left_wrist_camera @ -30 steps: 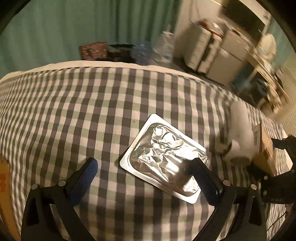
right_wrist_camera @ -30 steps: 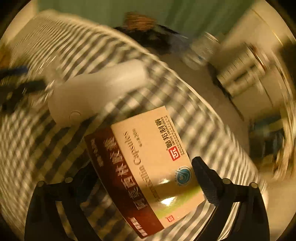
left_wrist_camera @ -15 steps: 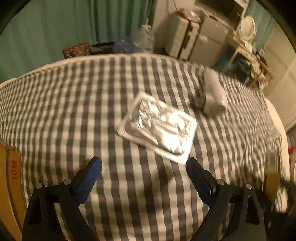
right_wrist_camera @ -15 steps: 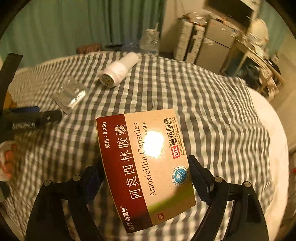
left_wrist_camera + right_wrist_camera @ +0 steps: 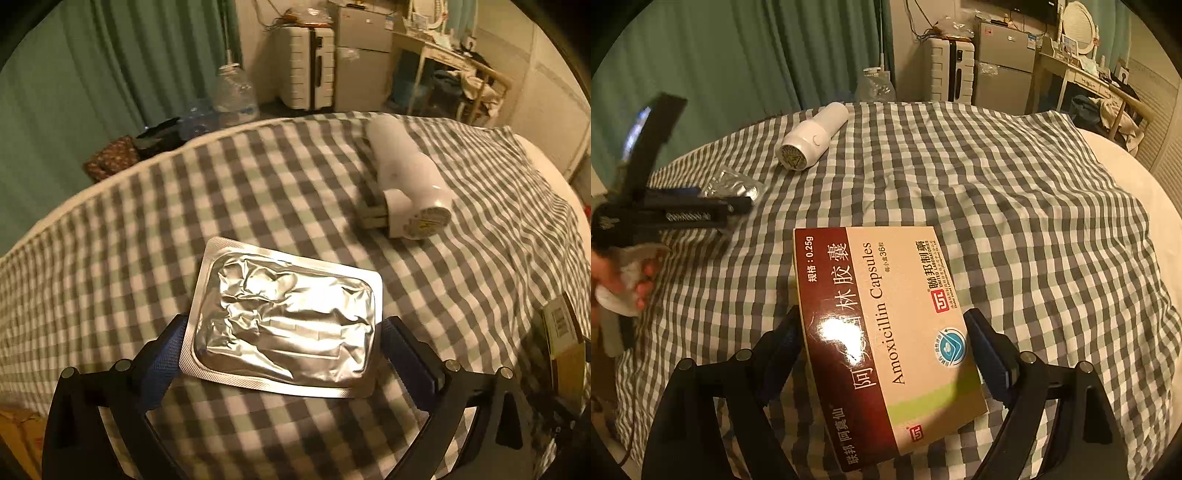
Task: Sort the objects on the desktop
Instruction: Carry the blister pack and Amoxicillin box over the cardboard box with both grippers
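Amoxicillin box (image 5: 886, 339) sits clamped across its width in the right gripper (image 5: 882, 343), held above the checked cloth (image 5: 1015, 221). The left gripper (image 5: 284, 343) straddles the foil blister pack (image 5: 284, 321); its blue pads (image 5: 166, 354) lie at the pack's edges, though actual squeeze cannot be told. The thin foil could buckle or slip under a pinch. The white cylindrical device (image 5: 410, 177) lies well apart, with open cloth between it and the rounded far edge.

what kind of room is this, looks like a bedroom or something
Probably a bedroom or small studio. The work surface looks like a bed under a checked cover, with green curtains behind, a suitcase and small fridge by the wall, and a cluttered dressing table.
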The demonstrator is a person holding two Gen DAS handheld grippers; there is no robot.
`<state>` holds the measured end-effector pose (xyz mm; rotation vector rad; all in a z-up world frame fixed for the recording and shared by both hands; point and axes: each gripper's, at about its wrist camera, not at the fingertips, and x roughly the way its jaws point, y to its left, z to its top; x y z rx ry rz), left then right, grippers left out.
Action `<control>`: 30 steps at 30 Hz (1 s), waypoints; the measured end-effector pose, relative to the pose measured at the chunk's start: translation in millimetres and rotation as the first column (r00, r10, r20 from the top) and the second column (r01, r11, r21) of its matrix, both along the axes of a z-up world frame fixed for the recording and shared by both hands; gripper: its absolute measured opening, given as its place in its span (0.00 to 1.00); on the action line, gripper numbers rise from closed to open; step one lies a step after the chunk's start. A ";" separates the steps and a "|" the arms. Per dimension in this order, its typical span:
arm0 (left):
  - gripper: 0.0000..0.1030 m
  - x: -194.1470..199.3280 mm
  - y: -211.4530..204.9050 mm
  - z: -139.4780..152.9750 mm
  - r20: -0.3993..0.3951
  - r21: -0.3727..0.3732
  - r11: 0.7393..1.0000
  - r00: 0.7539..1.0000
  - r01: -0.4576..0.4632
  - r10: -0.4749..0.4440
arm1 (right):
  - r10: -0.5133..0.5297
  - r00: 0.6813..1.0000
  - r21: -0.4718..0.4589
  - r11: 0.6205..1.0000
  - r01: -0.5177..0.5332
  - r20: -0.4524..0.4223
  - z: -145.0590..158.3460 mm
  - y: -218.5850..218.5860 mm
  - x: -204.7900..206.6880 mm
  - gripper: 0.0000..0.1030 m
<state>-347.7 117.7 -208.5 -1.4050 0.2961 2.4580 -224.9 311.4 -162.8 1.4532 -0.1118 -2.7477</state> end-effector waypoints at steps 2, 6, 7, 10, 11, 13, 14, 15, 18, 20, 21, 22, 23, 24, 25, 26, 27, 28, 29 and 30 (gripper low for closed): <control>1.00 1.6 -1.6 -6.4 0.004 0.021 1.000 1.000 0.005 -0.005 | -0.003 1.000 -0.003 1.000 0.003 0.001 0.0 0.9 -0.6 0.83; 1.00 -5.7 -7.1 -8.1 0.011 0.040 0.998 0.999 0.039 -0.040 | 0.000 1.000 0.023 1.000 0.000 0.003 -0.8 -4.3 -0.4 0.83; 0.99 -8.5 -5.8 -8.2 0.010 0.031 0.998 0.999 0.048 -0.048 | 0.003 1.000 0.029 1.000 -0.003 0.004 -1.1 -5.0 -0.6 0.83; 0.97 -7.4 -4.1 -7.5 -0.006 0.021 0.998 0.998 0.065 -0.065 | -0.003 1.000 0.027 1.000 0.003 0.002 -1.5 -4.1 1.0 0.83; 0.97 -4.9 -4.5 -4.9 -0.011 0.020 0.998 0.998 0.066 -0.066 | -0.004 1.000 0.027 1.000 0.004 0.000 -1.1 -4.3 2.0 0.83; 0.97 2.9 -4.3 -1.8 -0.027 0.008 0.998 0.998 0.061 -0.061 | -0.009 1.000 0.023 1.000 0.009 -0.004 -0.1 -3.3 3.4 0.83; 0.97 7.6 -4.0 0.2 -0.033 -0.001 0.998 0.998 0.059 -0.059 | -0.011 1.000 0.020 1.000 0.011 -0.004 0.6 -2.6 4.0 0.83; 0.97 14.1 -3.3 3.6 -0.039 -0.008 0.998 0.997 0.064 -0.064 | -0.014 1.000 0.018 1.000 0.014 -0.009 2.3 -2.1 5.2 0.83; 0.97 35.8 -0.2 17.0 -0.074 -0.019 0.998 0.995 0.066 -0.068 | -0.022 1.000 0.009 1.000 0.022 -0.019 8.6 -0.4 8.1 0.82; 0.97 52.4 3.5 30.1 -0.093 -0.016 0.997 0.993 0.074 -0.075 | -0.022 0.999 0.012 1.000 0.022 -0.024 15.0 -0.7 10.9 0.82; 0.97 60.9 5.7 38.1 -0.101 -0.011 0.997 0.992 0.078 -0.079 | -0.023 0.999 0.015 1.000 0.023 -0.029 18.4 -1.4 12.4 0.82; 0.97 67.8 7.9 45.2 -0.108 -0.006 0.997 0.991 0.081 -0.081 | -0.022 0.999 0.018 1.000 0.023 -0.032 21.1 -1.1 13.0 0.82; 0.97 77.1 9.5 53.9 -0.118 0.002 0.997 0.990 0.082 -0.082 | -0.024 0.999 0.022 0.999 0.025 -0.040 27.3 -1.9 16.8 0.82; 0.97 87.3 9.1 64.0 -0.125 0.014 0.997 0.989 0.077 -0.074 | -0.025 0.999 0.022 0.999 0.026 -0.046 31.6 -1.8 19.3 0.82; 0.97 89.6 6.7 71.0 -0.127 0.024 0.997 0.990 0.071 -0.067 | -0.025 0.998 0.022 0.999 0.027 -0.051 37.9 -2.5 23.6 0.82; 0.97 101.2 3.5 83.5 -0.137 0.043 0.998 0.989 0.054 -0.047 | -0.029 0.998 0.020 0.999 0.031 -0.057 43.8 -2.8 28.2 0.82; 0.97 105.9 2.0 90.4 -0.139 0.052 0.998 0.990 0.039 -0.031 | -0.034 0.997 0.015 0.999 0.035 -0.064 49.7 -3.2 34.0 0.82; 0.97 114.3 -0.6 98.9 -0.137 0.062 0.998 0.990 0.018 -0.009 | -0.035 0.997 0.009 0.999 0.036 -0.068 53.5 -3.7 38.2 0.82; 0.97 123.4 -1.6 107.3 -0.139 0.064 0.998 0.990 -0.003 0.012 | -0.039 0.997 0.000 0.999 0.039 -0.072 59.2 -4.7 45.5 0.82; 0.97 131.9 -5.2 114.9 -0.149 0.061 0.998 0.988 -0.020 0.029 | -0.042 0.996 -0.005 0.999 0.042 -0.077 65.9 -6.7 55.5 0.82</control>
